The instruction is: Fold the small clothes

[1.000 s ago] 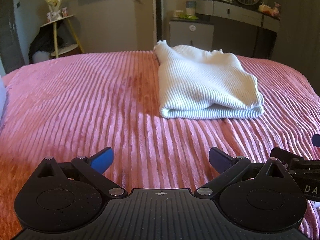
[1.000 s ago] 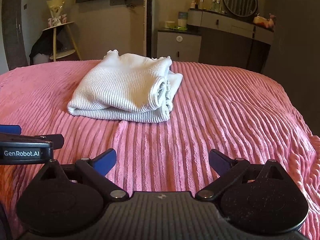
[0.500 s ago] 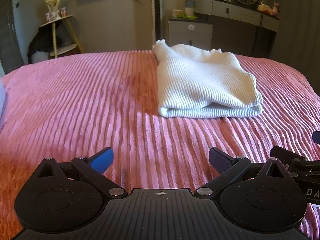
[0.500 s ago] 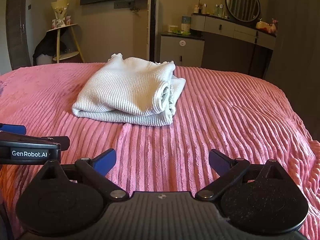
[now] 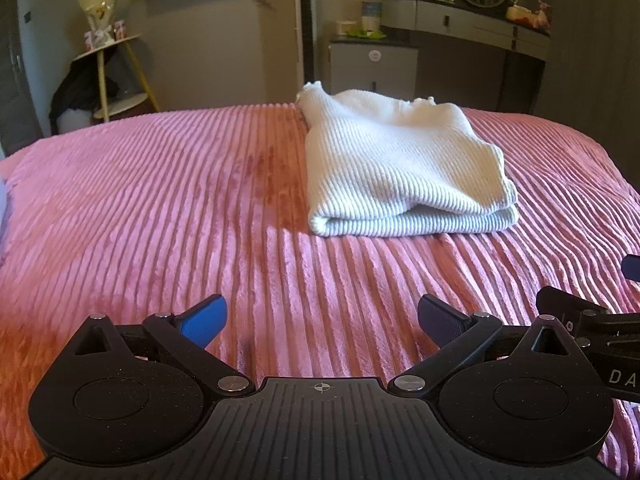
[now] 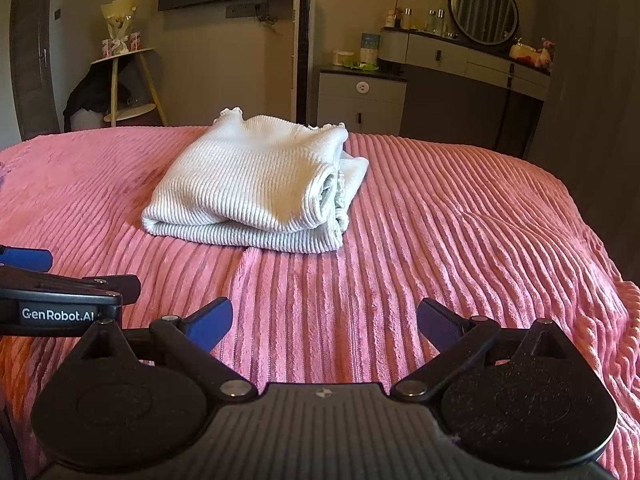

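One white ribbed knit garment [image 5: 404,168] is being seen folded on the pink corduroy bedspread [image 5: 160,208], well ahead of both tools. The left tool [image 5: 320,318] and the right tool [image 6: 324,320] are being held wide open and empty, near the garment's front fold. The rolled layers at the garment's right end [image 6: 328,196] are being judged loose; a nudge there could undo the fold. Counted: one garment, two tools.

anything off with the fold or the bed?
Mostly tidy. The white knit garment lies folded on the pink ribbed bedspread, but its right end shows loose rolled layers, uneven rather than flush. Both tongs open, clear of it.
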The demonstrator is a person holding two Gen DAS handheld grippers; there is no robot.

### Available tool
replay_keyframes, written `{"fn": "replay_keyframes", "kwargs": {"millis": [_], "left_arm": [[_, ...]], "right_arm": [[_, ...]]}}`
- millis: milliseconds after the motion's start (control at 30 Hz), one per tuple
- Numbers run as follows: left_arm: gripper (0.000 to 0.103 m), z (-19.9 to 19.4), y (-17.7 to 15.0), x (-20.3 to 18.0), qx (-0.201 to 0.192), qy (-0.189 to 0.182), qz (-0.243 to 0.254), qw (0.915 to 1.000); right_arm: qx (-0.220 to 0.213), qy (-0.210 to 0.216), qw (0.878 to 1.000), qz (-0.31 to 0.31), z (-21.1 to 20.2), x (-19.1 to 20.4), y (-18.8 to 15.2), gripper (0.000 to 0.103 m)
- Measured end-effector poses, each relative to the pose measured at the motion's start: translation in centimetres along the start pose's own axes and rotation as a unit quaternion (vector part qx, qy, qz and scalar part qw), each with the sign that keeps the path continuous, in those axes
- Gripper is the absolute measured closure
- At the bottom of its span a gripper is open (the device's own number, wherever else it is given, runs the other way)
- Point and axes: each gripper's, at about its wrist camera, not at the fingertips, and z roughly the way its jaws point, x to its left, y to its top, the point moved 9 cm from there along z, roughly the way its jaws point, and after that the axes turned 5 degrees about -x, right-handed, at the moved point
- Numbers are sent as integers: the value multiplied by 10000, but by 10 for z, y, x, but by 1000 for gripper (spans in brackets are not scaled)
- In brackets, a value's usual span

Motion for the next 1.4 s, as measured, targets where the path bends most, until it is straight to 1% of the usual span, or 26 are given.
{"fn": "replay_keyframes", "kwargs": {"millis": [433,1400], "left_arm": [[0,0,0,-2,-11,-79,35,10000],[0,1,-2,-5,5,-109,137,9998]], "right_arm": [[-25,-5,10000,20,-1,0,2,4],[-48,27,10000,56,-1,0,1,4]]}}
